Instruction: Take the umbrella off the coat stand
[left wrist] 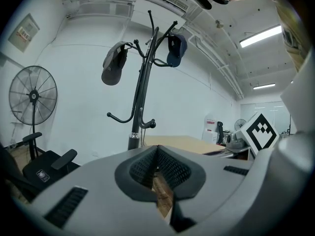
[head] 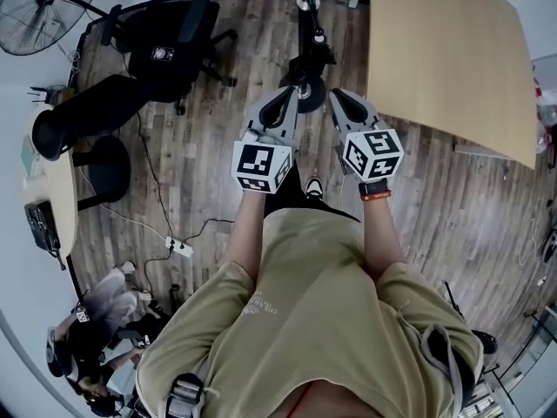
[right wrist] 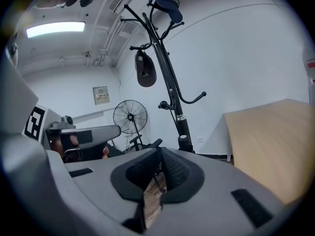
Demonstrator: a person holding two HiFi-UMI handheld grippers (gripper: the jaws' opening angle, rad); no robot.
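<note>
The black coat stand (head: 306,24) rises just ahead of me, its round base (head: 308,95) between my two grippers. Its hooks carry a grey cap (left wrist: 114,63) and a blue cap (left wrist: 176,49). No umbrella shows in any view. My left gripper (head: 284,96) sits left of the base, its jaws together with nothing in them. My right gripper (head: 341,99) sits right of the base, also shut and empty. The left gripper (left wrist: 156,149) sees the coat stand (left wrist: 140,97) straight ahead. The right gripper (right wrist: 160,151) sees the coat stand (right wrist: 170,82) with the blue cap (right wrist: 166,3) on top.
A wooden table (head: 448,50) stands to the right of the stand. Black office chairs (head: 165,46) and a floor fan (head: 43,3) are at the left. A power strip (head: 178,247) with cables lies on the wood floor. A person (head: 96,329) sits at the lower left.
</note>
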